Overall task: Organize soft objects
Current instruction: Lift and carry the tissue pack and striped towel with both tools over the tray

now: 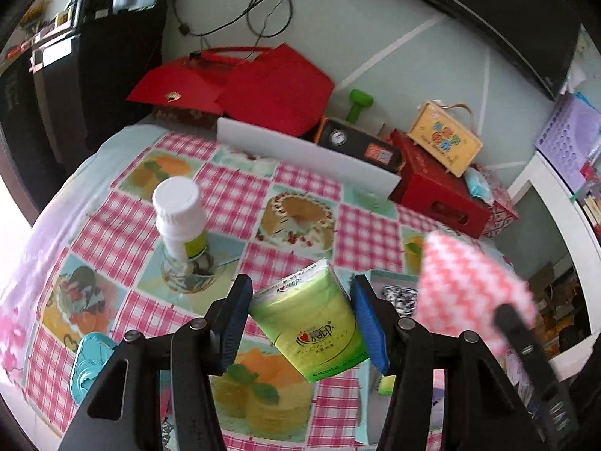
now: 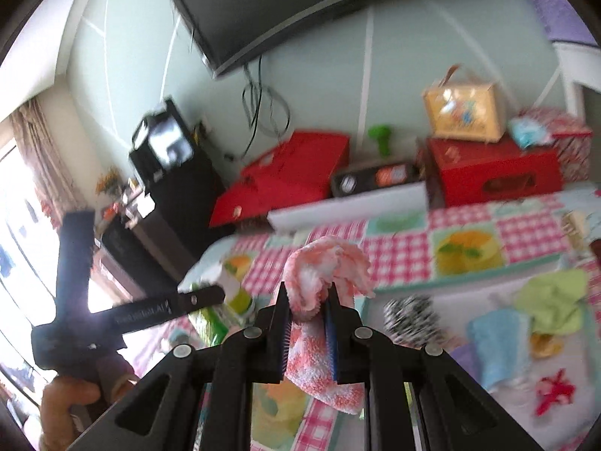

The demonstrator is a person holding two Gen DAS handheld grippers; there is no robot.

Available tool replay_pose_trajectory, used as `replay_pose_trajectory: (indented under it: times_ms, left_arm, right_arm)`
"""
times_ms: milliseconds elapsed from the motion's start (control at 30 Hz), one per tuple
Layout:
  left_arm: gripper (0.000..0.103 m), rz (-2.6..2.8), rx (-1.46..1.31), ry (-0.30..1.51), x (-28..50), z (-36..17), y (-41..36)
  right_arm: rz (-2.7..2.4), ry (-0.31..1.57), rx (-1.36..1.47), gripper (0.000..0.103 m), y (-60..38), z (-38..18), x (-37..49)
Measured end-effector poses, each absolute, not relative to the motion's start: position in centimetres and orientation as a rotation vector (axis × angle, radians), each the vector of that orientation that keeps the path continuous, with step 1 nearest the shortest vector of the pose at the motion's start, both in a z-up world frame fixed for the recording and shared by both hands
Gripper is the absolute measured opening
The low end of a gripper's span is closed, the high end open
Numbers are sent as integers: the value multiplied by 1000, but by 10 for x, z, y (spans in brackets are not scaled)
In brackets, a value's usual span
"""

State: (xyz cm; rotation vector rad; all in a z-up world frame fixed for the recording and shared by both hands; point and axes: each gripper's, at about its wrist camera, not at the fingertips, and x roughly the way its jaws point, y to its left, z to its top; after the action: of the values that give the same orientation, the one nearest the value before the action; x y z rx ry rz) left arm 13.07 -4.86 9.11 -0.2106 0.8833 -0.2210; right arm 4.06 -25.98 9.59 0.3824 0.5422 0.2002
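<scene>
**Both grippers loaded above the checked cloth**

Clamped between the left gripper pads, a green tissue pack hangs tilted over the checked tablecloth. Ahead and left of those jaws stands a white bottle. To their right, the right gripper pinches a pink-and-white towel, its folds bunched above the jaws.

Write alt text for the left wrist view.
The left gripper holds a green tissue pack above a pink checked tablecloth. To its right, a pink-and-white cloth hangs in the right gripper. A white bottle stands upright farther back on the left.
</scene>
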Motion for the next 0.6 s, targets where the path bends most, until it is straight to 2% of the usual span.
replay_pose_trajectory:
  times_ms: [300,600]
  left_arm:
    - [56,-311,-168,873,115,101,-83]
    - [56,-408,-94,900,98,98,-133]
  right_arm:
    - [-8,428,416,17,-323,129,-9]
    - [-166,424,427,17,-368,134,-43]
